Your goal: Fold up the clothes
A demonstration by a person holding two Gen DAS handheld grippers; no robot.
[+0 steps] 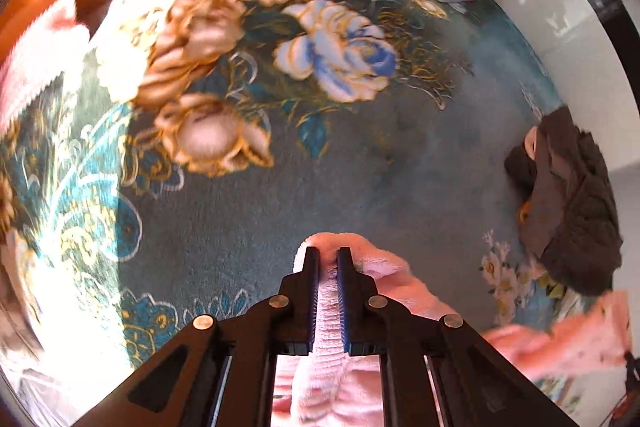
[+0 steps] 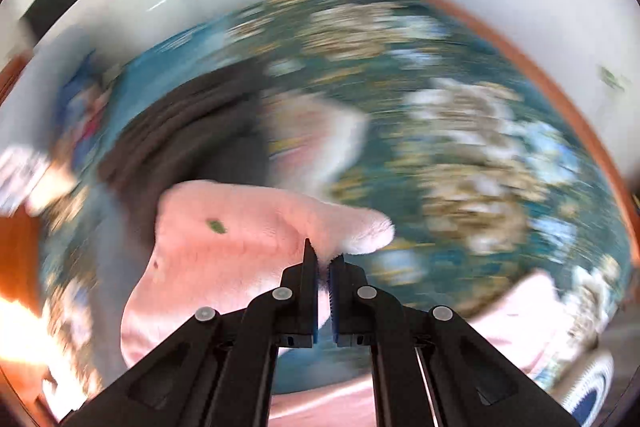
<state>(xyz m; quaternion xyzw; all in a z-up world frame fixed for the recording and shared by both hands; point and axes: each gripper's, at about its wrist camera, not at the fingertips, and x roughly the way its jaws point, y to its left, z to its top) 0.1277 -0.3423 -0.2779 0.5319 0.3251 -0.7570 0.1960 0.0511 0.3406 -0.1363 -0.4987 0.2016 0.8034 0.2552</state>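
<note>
While the left tongs [image 1: 328,253] pinched one fluffy pink garment [image 1: 332,355] over the floral bed [image 1: 248,219], a dark garment [image 1: 576,203] lay far right. Right tongs [image 2: 323,259], nearly closed, nipped the pink edge; it looked soft, light, floppy, best held by corners.

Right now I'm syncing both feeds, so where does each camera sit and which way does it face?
Left wrist: on the left hand-held gripper, looking along its fingers, clamped on pink fleece garment, down at floral bedspread; dark clothes right.
Right wrist: on the right hand-held gripper, blurred, pinching the fleece.
Shared: fleece, bedspread, dark clothes. No hands visible.
</note>
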